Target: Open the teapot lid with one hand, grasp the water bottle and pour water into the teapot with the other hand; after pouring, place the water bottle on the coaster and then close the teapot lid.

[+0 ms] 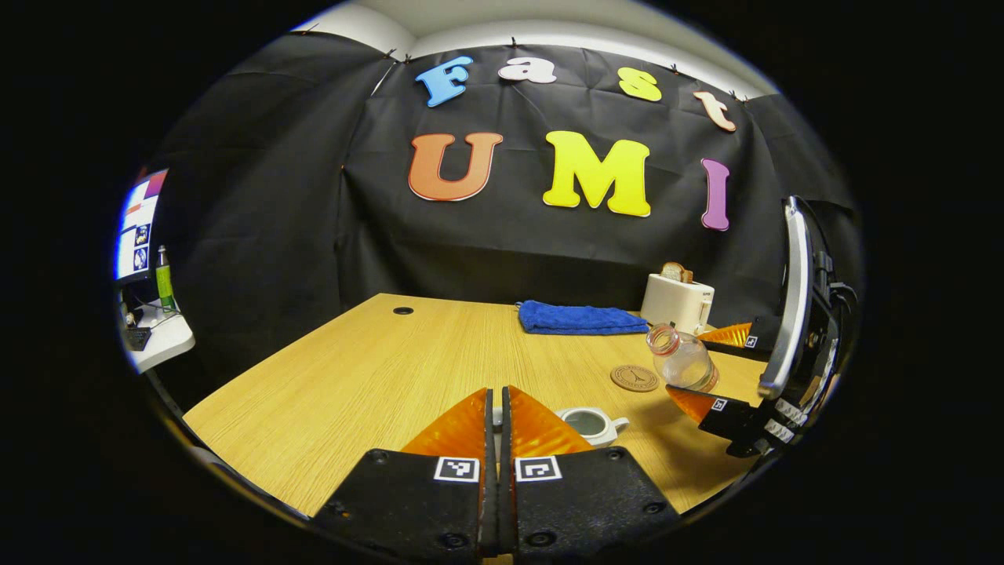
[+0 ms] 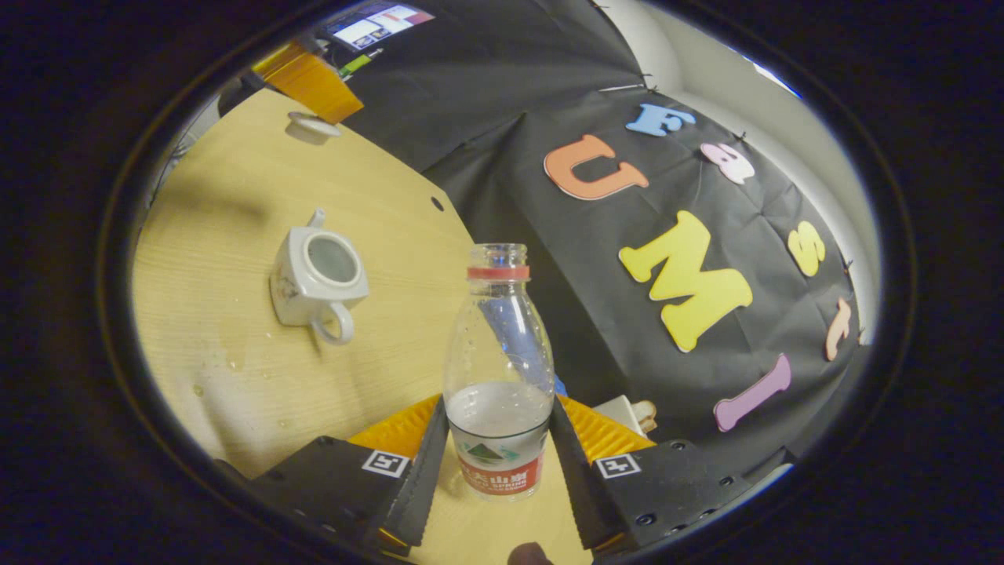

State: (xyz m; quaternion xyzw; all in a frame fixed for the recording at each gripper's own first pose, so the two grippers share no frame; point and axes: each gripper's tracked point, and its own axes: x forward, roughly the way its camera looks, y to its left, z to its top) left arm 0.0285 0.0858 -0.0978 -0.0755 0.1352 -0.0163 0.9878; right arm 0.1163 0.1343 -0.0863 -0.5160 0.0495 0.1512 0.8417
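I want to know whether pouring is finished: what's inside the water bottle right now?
The water bottle, uncapped and held by the right gripper, has water in its lower part; its label covers the bottom, so the contents there are hidden.

Uncapped water bottle (image 2: 498, 369), partly full, tilted above the table; white teapot (image 2: 318, 278) stands open; round coaster (image 1: 634, 377) bare.

Small white ceramic teapot (image 1: 590, 424): near side hidden behind the left gripper's fingers (image 1: 541, 428); lid grip cannot be judged.
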